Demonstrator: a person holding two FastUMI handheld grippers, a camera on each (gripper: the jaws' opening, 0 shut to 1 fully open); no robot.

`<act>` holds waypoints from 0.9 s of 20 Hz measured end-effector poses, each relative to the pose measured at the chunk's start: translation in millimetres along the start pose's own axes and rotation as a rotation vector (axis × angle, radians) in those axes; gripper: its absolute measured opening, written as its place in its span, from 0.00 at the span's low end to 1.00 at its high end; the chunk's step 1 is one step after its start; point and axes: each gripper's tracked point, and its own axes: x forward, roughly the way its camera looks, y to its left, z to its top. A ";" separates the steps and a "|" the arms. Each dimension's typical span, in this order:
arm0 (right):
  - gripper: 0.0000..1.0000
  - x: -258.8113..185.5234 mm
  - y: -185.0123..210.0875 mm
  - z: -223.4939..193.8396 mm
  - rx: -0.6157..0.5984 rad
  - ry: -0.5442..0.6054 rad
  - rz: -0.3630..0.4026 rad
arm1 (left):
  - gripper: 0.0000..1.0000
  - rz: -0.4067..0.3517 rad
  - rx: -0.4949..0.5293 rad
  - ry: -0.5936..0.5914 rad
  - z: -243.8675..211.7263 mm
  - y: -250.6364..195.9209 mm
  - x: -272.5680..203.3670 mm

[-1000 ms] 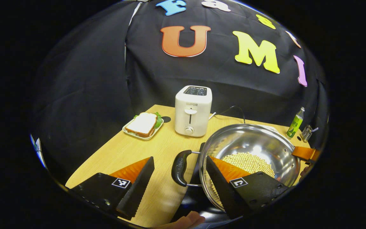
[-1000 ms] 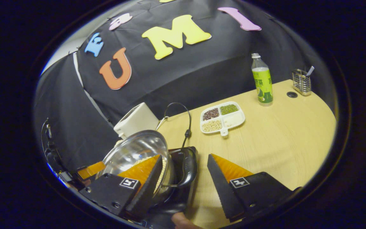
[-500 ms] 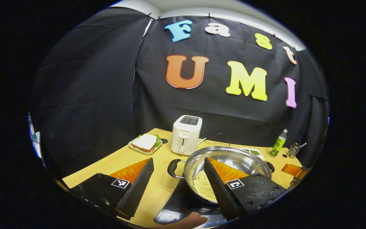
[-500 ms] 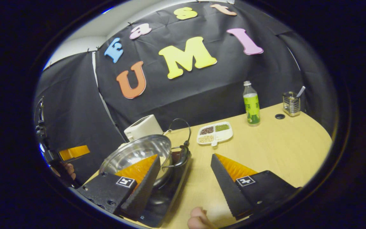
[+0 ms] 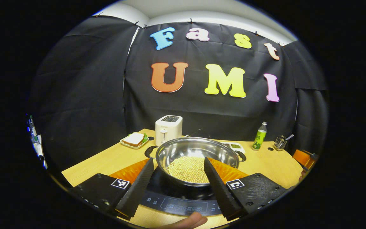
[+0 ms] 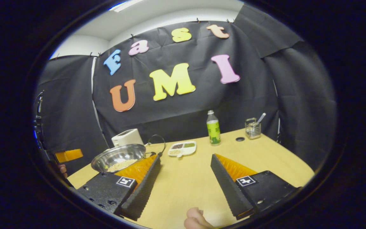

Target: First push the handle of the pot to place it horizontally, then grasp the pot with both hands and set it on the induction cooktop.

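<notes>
A steel pot [image 5: 195, 152] with pale beans in it stands on the black induction cooktop [image 5: 179, 198]. Its two black handles stick out to the left [image 5: 149, 151] and to the right [image 5: 241, 156]. My left gripper [image 5: 178, 162] is open, held back from the pot, with nothing between its fingers. In the right gripper view the pot [image 6: 118, 159] lies off to the left, beyond the left finger. My right gripper [image 6: 185, 157] is open over bare table. The left gripper [image 6: 68, 155] shows at the far left edge there, with a hand [image 6: 60, 168] below it.
Behind the pot stand a white toaster [image 5: 168, 128] and a plate with a sandwich [image 5: 134, 140]. A green bottle [image 6: 213, 128], a divided tray of beans [image 6: 182, 148] and a metal holder [image 6: 253, 128] sit toward the back right of the wooden table [image 6: 265, 159].
Both grippers have drawn back and away from the pot's handles. The pot now sits level on the cooktop, farther from both cameras.
</notes>
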 end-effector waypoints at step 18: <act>0.96 -193.5 -60.4 137.6 -0.103 -0.222 -0.206 | 0.94 -0.107 0.142 -0.229 109.6 -59.7 -114.4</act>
